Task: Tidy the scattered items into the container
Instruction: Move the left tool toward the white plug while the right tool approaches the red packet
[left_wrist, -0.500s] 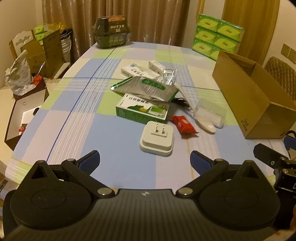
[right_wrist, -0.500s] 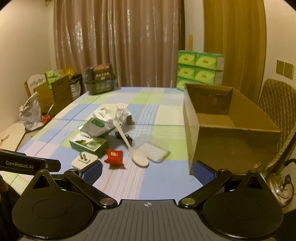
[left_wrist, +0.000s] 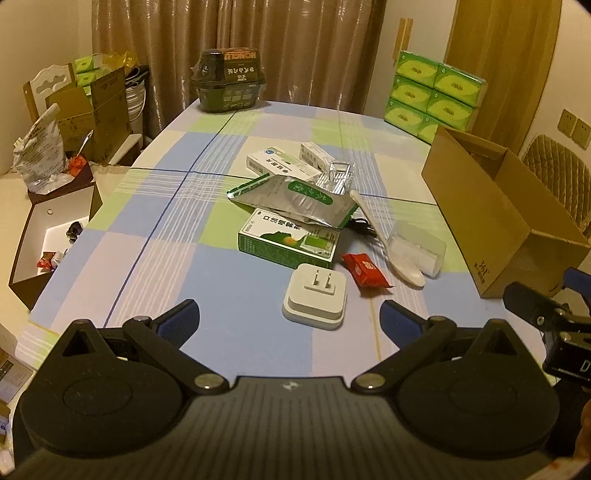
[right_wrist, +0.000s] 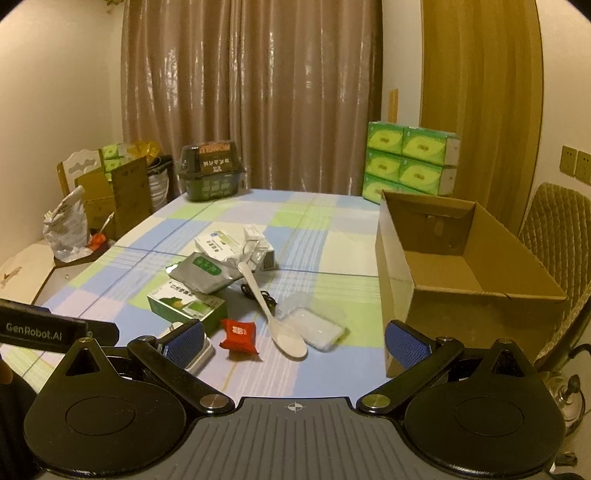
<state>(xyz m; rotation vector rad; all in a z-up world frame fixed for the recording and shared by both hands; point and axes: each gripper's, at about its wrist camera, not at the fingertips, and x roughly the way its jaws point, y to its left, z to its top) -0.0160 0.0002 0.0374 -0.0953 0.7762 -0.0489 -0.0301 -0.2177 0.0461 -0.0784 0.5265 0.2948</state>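
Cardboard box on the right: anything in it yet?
Empty as far as visible: the cardboard box shows bare floor in the right wrist view, though its near wall hides the closest strip.

Warm, dim yellowish indoor light. Brown curtains (right_wrist: 251, 96) cover the far wall behind a table under a checked blue, green and white cloth (left_wrist: 177, 236); a wooden door (right_wrist: 480, 92) stands to the right, with wall switches (right_wrist: 574, 168) on the cream wall beside it. Quilted chair (right_wrist: 554, 229) at right, white carved chair back (left_wrist: 50, 79) at left among cardboard boxes (left_wrist: 96, 110); stacked green tissue packs (right_wrist: 410, 162) against the far wall.
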